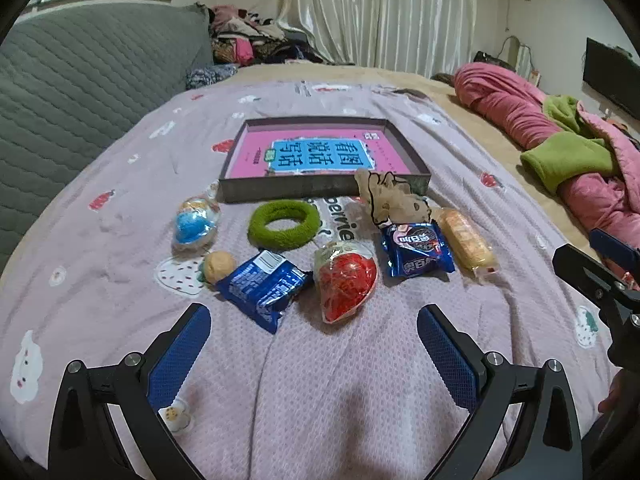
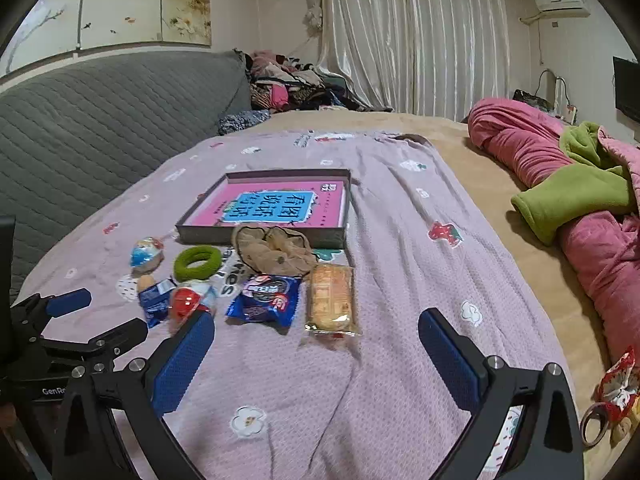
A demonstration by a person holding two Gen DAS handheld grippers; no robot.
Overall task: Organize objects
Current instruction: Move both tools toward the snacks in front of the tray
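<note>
Lying before one tray [image 1: 240,190]: two blue packets [image 1: 264,288] (both claws [image 1: 314,338] wide)

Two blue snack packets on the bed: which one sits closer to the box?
The blue packet beside the long biscuit pack; the other blue packet lies nearer the left gripper.

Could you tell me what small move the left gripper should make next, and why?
Probably ease the left gripper forward and down onto the red snack packet. The jaws stand wide open and empty, and that packet lies nearest, almost centred between them on the blanket. The tray behind it holds only a pink book, so there looks to be room.
</note>
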